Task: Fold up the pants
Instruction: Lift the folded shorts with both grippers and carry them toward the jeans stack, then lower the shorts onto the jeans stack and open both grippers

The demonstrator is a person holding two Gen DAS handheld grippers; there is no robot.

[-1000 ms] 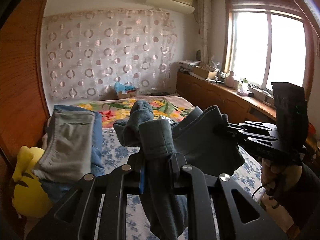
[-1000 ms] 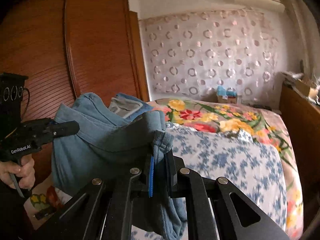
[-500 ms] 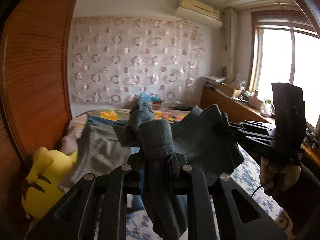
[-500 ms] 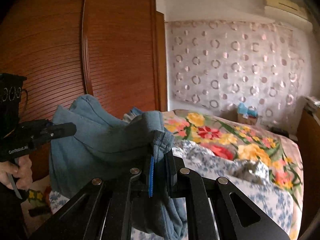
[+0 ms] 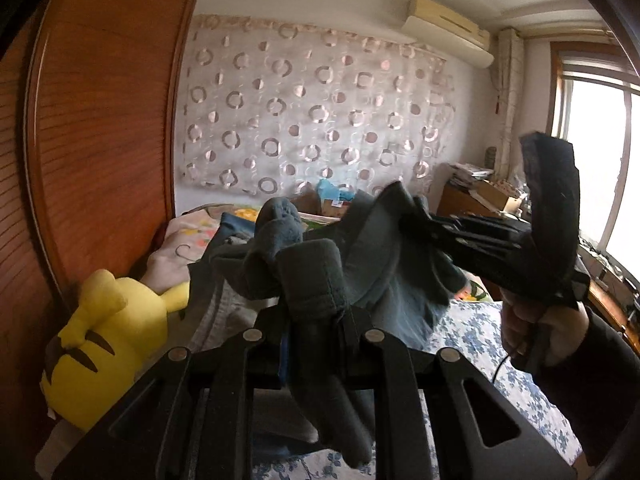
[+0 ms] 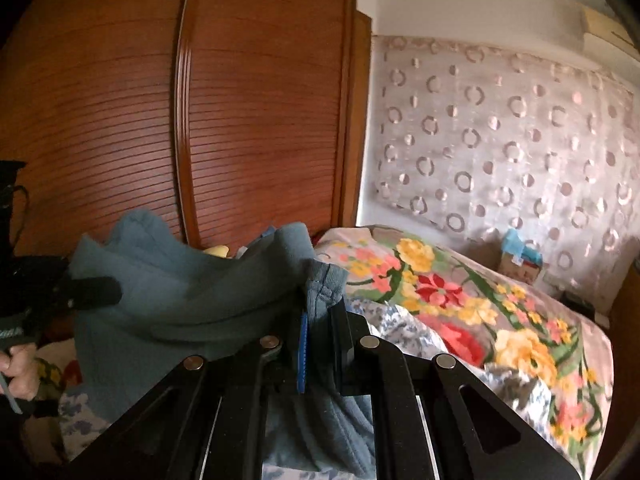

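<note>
- The pants (image 5: 372, 264) — teal-grey fleece — hang in the air over the bed (image 6: 480, 312), bunched and already doubled up, strung between the two claws rather than resting on anything.
- Their long axis runs from one claw to the other, roughly level; loose cloth sags below each grip, and in the right wrist view a fold droops straight down under the jaws.
- The left claw (image 5: 316, 316) is clenched on a thick wad of the fabric, with a rolled end poking up in front of it.
- The right claw (image 6: 320, 320) is clamped on a ribbed hem or cuff, pinched thin between the pads.
- Seen from either camera, the other claw sits just beside at about the same height, so neither hand is plainly nearer the bed.
- Below and to the left of the left claw lies a stack of folded garments (image 5: 224, 304), next to a yellow plush toy (image 5: 100, 336) against the wooden wardrobe (image 6: 260, 120).
- My reading: the coming move is a set-down, and it turns on that stack lying left of and under the span — the left end would arrive first, so both hands need to lower together to keep the fold flat.
</note>
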